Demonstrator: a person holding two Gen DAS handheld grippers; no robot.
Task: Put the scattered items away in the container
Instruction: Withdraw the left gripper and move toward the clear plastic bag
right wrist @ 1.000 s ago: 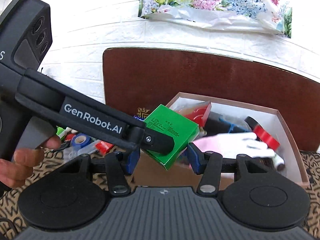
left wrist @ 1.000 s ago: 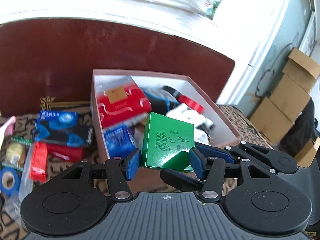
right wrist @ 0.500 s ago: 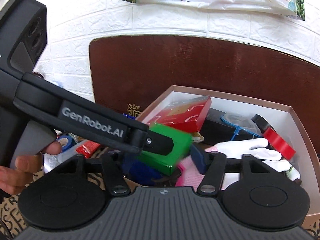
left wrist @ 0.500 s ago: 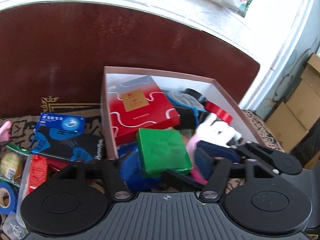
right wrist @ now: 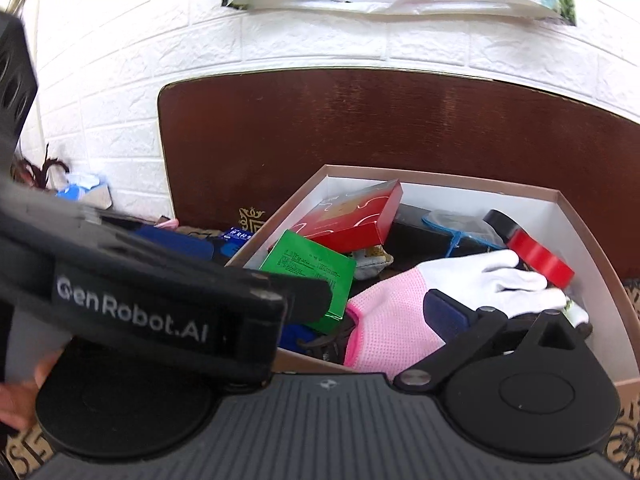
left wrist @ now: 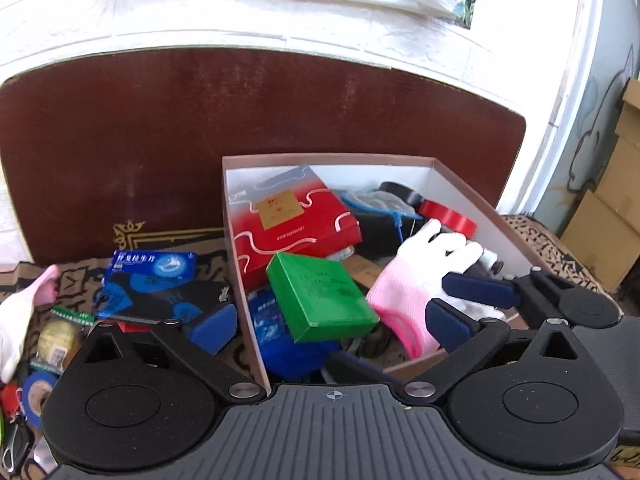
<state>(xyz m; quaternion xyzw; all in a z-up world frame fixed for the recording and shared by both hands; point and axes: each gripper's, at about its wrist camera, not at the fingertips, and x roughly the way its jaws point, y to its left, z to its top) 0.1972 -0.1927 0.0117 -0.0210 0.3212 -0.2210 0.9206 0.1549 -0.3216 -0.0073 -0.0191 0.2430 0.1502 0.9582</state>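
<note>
The green box [left wrist: 320, 296] lies loose in the brown container [left wrist: 472, 188], tilted on a blue packet beside the red box [left wrist: 288, 228] and a pink-and-white glove [left wrist: 416, 276]. My left gripper [left wrist: 332, 322] is open above the container's near left corner, its fingers wide apart on either side of the green box and not touching it. In the right wrist view the green box [right wrist: 312, 272] and glove [right wrist: 440, 292] lie in the container [right wrist: 592, 256]. My right gripper [right wrist: 360, 312] hovers over the near rim; only its right finger [right wrist: 444, 312] shows, the left gripper's body hides the other.
Scattered on the patterned cloth left of the container are a blue-and-black packet [left wrist: 156, 280], a round yellow item [left wrist: 58, 340], a blue tape roll [left wrist: 38, 394] and another glove [left wrist: 24, 312]. A brown headboard [left wrist: 200, 128] stands behind. Cardboard boxes [left wrist: 608, 208] stand at the right.
The left gripper carried the green box over the container, opened, and the box dropped in, now lying flat. Both grippers moved closer over the container.
</note>
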